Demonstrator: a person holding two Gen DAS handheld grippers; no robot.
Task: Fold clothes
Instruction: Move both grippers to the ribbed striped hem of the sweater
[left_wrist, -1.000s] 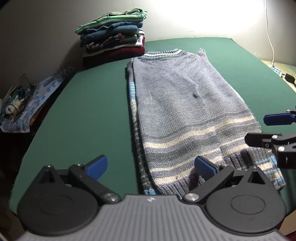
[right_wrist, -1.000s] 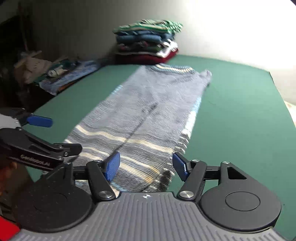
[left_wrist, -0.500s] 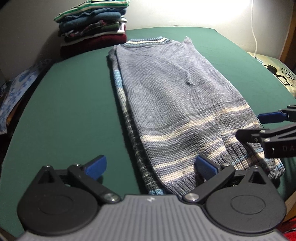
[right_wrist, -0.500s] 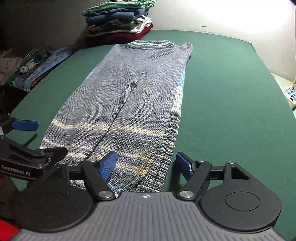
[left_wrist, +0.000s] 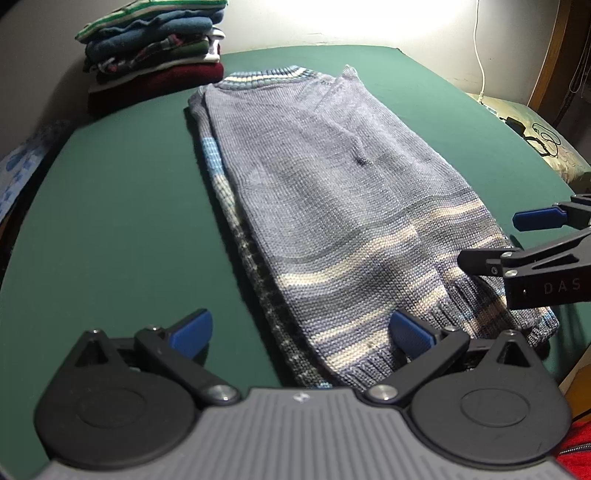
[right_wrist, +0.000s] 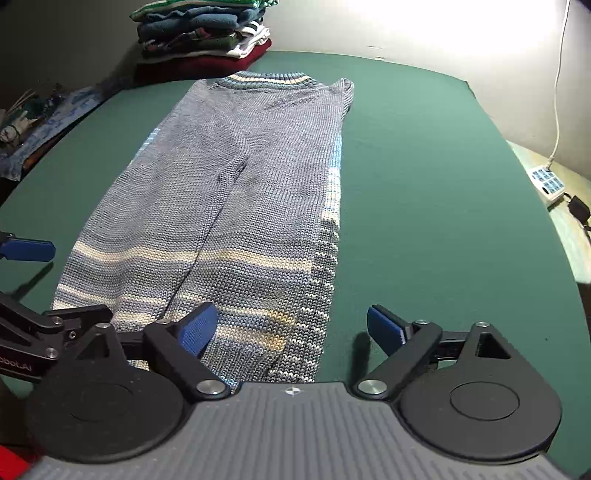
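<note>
Left wrist view: the left gripper (left_wrist: 301, 332) hovers with its blue-padded jaws spread wide over the near hem of the sweater (left_wrist: 332, 206), pinching nothing. At the right edge the right gripper (left_wrist: 491, 240) reaches in beside the hem's other corner. Right wrist view: the right gripper (right_wrist: 291, 328) has jaws that are opening, with the hem's corner below and nothing pressed between the pads. The sweater (right_wrist: 255, 192) lies lengthwise on the green table (right_wrist: 424, 184), hem near, striped collar far, both sides folded inward into a long narrow panel. Judged step: the sleeves are folded in, and the crosswise fold is at hand. The next move likely calls for each gripper to descend and close on a hem corner. The knit is coarse grey-blue wool with cream bands and ribbed edging, soft and likely to sag. Farthest back stands a stack of folded clothes (right_wrist: 203, 33).
</note>
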